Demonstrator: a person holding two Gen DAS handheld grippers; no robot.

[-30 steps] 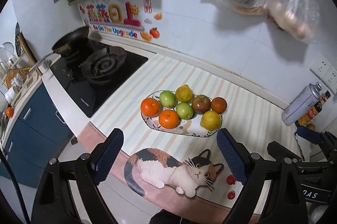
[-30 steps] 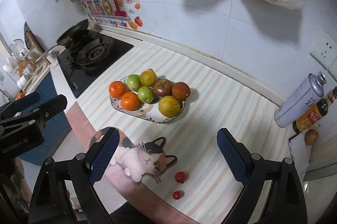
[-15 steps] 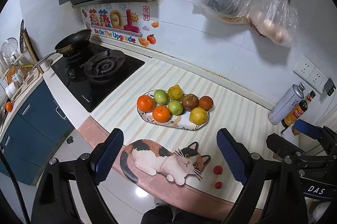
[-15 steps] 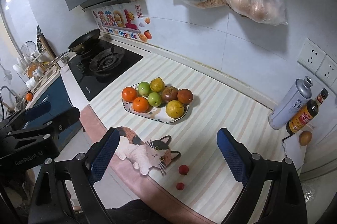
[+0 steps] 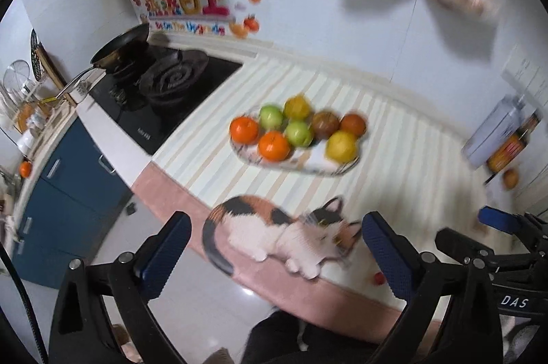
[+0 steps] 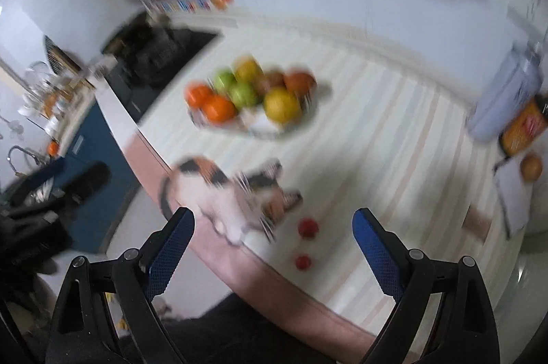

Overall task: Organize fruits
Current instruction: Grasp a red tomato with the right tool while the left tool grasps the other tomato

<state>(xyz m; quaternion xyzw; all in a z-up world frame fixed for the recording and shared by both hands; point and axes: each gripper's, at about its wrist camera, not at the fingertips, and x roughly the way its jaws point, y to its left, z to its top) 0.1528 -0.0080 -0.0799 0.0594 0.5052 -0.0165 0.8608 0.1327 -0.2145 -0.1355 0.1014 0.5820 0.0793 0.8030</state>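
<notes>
Orange, green and yellow fruits (image 5: 298, 132) sit heaped on a shallow patterned plate (image 5: 308, 166) in the middle of the striped counter (image 5: 404, 158), with two small red fruits (image 6: 307, 228) loose near its front edge beside the printed cat (image 5: 274, 232). The round fruits look firm and moderately heavy, with smooth skins that would likely roll or slip; I would take each across its widest part, squarely between the pads, and lift from the top of the heap so that neighbours are not sent rolling. The little red ones seem light and probably soft, so a gentle pinch would suit them. Left claw (image 5: 275, 256) is released and empty, its jaws opening wider over the counter's edge; right claw (image 6: 274, 247) hangs spread and empty above the cat and the red fruits, touching nothing. As for writing, the wall sticker (image 5: 186, 8) carries big coloured characters and a line beneath, too blurred to read; "DAS" shows on the black body at the lower right of the left view; the can and bottle (image 5: 513, 141) labels are unreadable.
</notes>
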